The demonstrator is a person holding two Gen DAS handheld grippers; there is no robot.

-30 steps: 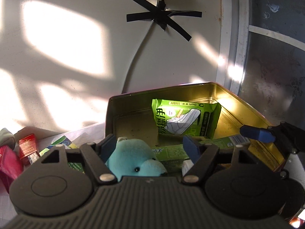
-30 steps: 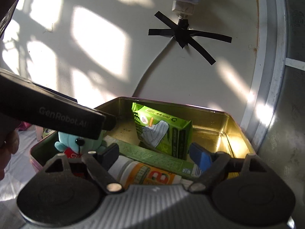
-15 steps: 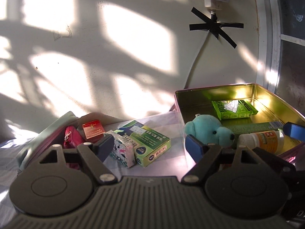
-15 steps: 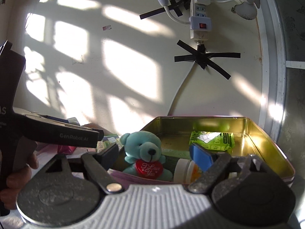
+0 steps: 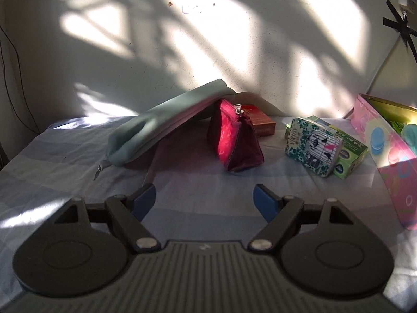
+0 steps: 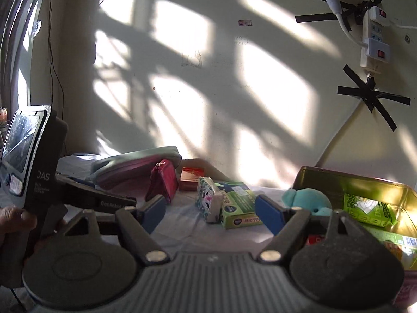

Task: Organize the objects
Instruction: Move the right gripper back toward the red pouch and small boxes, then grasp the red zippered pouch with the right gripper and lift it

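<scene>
Blue-padded left gripper [image 5: 204,198] low in the left wrist frame, jaws apart, nothing between them, only pale blue bedsheet [image 5: 52,161] beyond. Just above centre: crimson zip pouch [image 5: 235,140] standing on the sheet, its top tucked under a grey-green flat pouch [image 5: 166,124] slanting up from the left. Behind the crimson pouch, a red carton [image 5: 260,124]. Right of centre: floral tissue pack [image 5: 312,147] leaning against a green box [image 5: 349,154]. At the right edge: pink tin [image 5: 383,143], gold inside.

Blue-padded right gripper [image 6: 211,214] low in the right wrist frame, jaws closing, empty, no contact with anything. Beyond the gap, the tissue pack and green box side by side, touching. At lower right, inside the tin: teal plush bear [image 6: 307,200] by the near left wall, bright green packet [image 6: 367,210] further right, a labelled bottle partly hidden behind the gripper body. At the left edge: black handle of the other tool, held by a hand [image 6: 13,221]. On the wall at upper right: white power strip [image 6: 374,41] taped with black crosses.
</scene>
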